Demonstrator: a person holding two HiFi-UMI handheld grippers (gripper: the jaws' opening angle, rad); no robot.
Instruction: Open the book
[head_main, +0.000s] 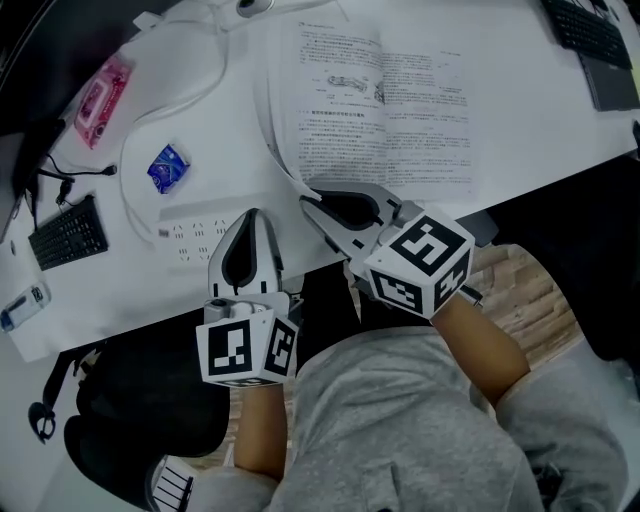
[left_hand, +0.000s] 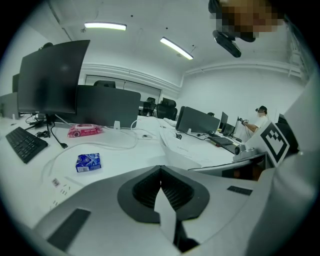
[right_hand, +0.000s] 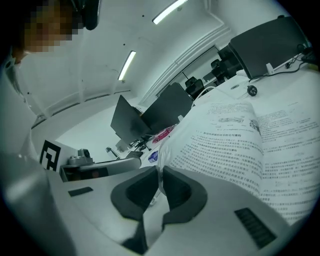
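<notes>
Book (head_main: 400, 90) lay open on the desk (head_main: 240, 130) at your 12 o'clock, its pages (head_main: 283, 160) thin, limp and tear-prone; your right hand-held gripper (head_main: 308, 198) pinched their 7 o'clock corner, while your left hand-held gripper (head_main: 255, 215) was closed and empty.

Head view looks steeply down; tool views skim the desk (head_main: 520, 110).

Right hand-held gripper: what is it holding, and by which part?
The right hand-held gripper pinches the page edges of the book at its near left corner.
</notes>
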